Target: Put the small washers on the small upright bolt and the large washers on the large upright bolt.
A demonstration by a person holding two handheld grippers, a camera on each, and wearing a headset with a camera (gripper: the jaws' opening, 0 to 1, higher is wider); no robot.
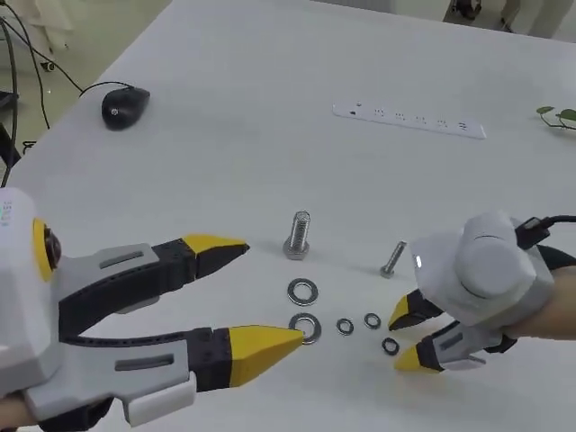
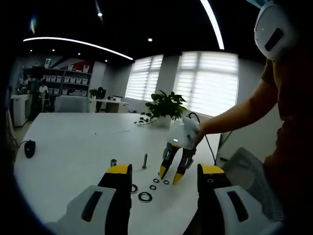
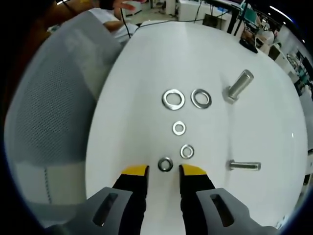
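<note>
Right gripper view: the nearest small washer (image 3: 165, 164) lies flat on the white surface (image 3: 137, 112). It sits dead ahead of the right gripper (image 3: 164, 171), just off the tips of its fingers (image 3: 136, 171), which stand apart and empty with the washer centred on the gap. As a flat ring, it has no long axis to align. The small bolt (image 3: 244, 166) stands near, to this view's right. We judge the right hand nearer for this pick. The left gripper (image 1: 268, 292), fingers likewise apart and empty, hovers by the large washers (image 1: 302, 291) and large bolt (image 1: 300, 236). There is open room around, and the surface edge is well apart.
</note>
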